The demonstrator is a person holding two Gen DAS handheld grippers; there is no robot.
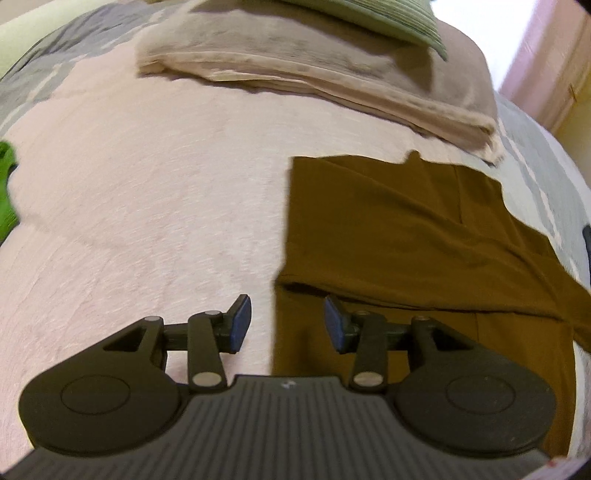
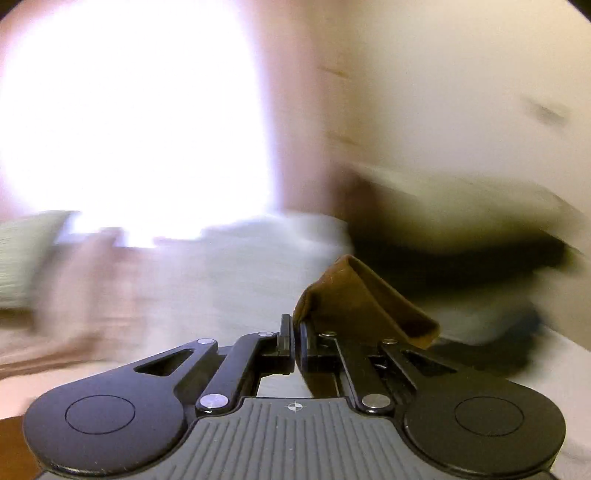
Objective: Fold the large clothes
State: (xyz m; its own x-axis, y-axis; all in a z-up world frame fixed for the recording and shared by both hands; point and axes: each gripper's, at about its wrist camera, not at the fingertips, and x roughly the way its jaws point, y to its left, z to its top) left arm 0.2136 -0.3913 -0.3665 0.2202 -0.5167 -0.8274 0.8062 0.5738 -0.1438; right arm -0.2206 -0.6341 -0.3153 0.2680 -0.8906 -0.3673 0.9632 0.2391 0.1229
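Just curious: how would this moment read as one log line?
left claw: open, empty | right claw: shut on brown garment | bed: garment partly folded

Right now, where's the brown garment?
In the left wrist view the brown garment lies on the pink bedspread, right of centre, just below the folded beige blanket. In the right wrist view, the right tool pinches one edge of it.

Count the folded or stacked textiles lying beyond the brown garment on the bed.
2. A folded beige blanket lies beyond the brown garment; a green striped cushion rests on top of it. More may lie outside the view.
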